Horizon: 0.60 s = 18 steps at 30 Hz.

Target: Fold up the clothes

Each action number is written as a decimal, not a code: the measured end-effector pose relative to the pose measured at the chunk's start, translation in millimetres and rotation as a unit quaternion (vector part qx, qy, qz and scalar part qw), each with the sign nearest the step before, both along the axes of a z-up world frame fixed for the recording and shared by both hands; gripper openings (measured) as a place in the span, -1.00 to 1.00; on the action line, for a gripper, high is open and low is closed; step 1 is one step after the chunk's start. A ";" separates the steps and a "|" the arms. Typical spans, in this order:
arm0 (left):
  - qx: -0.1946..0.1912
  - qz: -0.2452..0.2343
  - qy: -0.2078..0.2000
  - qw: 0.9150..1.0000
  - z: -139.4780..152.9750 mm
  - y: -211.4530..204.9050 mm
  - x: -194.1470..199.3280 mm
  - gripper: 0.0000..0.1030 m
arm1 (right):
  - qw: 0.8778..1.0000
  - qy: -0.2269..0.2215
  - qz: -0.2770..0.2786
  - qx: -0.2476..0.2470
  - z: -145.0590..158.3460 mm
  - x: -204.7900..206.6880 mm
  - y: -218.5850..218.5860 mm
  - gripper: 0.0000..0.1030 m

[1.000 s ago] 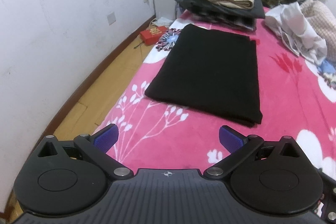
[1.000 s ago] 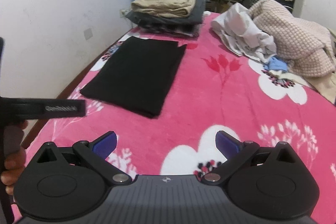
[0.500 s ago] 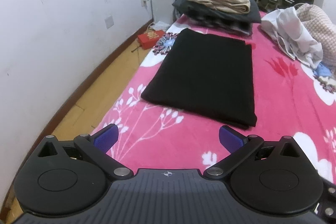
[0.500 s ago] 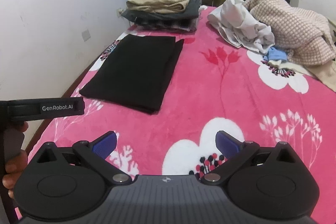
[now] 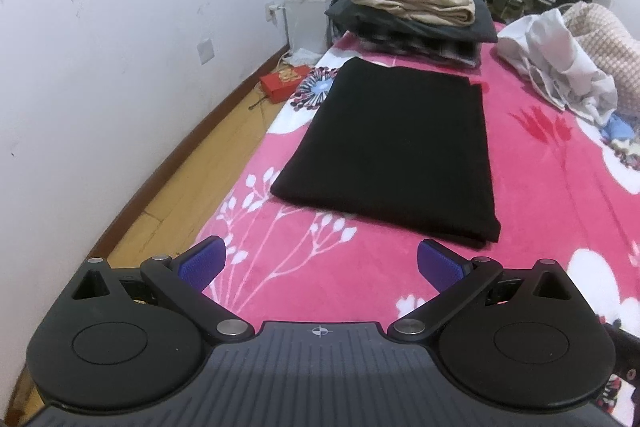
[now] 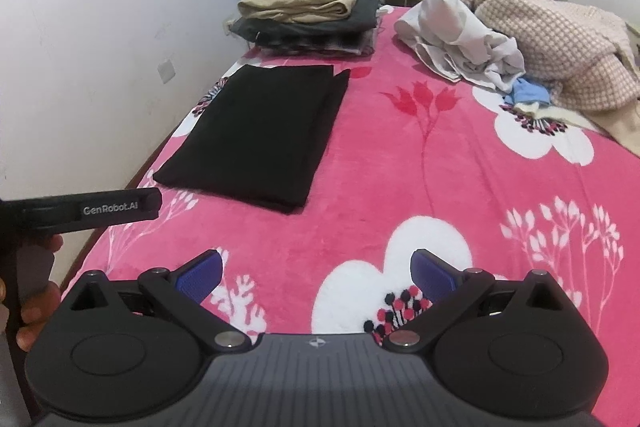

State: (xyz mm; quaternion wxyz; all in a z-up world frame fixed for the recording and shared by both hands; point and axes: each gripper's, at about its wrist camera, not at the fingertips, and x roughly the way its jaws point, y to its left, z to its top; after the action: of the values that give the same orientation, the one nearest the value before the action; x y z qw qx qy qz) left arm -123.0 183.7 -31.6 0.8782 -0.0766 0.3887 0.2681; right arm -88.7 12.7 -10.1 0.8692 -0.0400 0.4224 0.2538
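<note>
Left gripper (image 5: pixel 319 262) and right gripper (image 6: pixel 315 271), both spread wide and empty, hovered above the pink blanket (image 6: pixel 400 187). The folded black garment (image 5: pixel 394 151) lay flat ahead, near the clothes stack (image 5: pixel 416 7).

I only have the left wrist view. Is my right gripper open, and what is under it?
Observer: The right gripper is open and holds nothing, above a white flower on the pink blanket.
Operator: What is past the white garment?
Observer: A beige checked knit is heaped beside the crumpled white garment and reaches the right edge of the view.
Operator: How close is my left side to the black fold?
Observer: The hand holding the left gripper sits nearer than the folded black garment, clear of it.
</note>
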 end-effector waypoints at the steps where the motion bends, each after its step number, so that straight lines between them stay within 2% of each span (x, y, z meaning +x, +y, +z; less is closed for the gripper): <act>1: 0.001 -0.003 0.000 1.000 -0.1 -1.2 0.2 1.00 | 1.000 0.000 -0.002 0.002 -0.3 -0.1 -1.1 0.99; 6: 0.008 -0.020 -0.001 1.000 2.6 -9.3 2.5 1.00 | 1.000 -0.009 0.000 0.006 1.4 -1.9 -1.6 0.99; 13: -0.013 -0.032 0.012 0.999 11.2 -19.1 5.5 1.00 | 0.999 -0.026 0.018 -0.001 7.4 -6.4 7.4 0.99; 18: -0.024 -0.020 0.023 0.999 17.0 -22.8 4.7 1.00 | 0.999 -0.031 0.043 -0.003 18.3 -6.6 7.9 0.99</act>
State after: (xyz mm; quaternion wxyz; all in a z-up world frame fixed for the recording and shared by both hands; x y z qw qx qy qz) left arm -118.3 160.9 -14.7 0.8721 -0.0834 0.4165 0.2429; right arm -95.3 20.6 8.1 0.8703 -0.0687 0.3936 0.2880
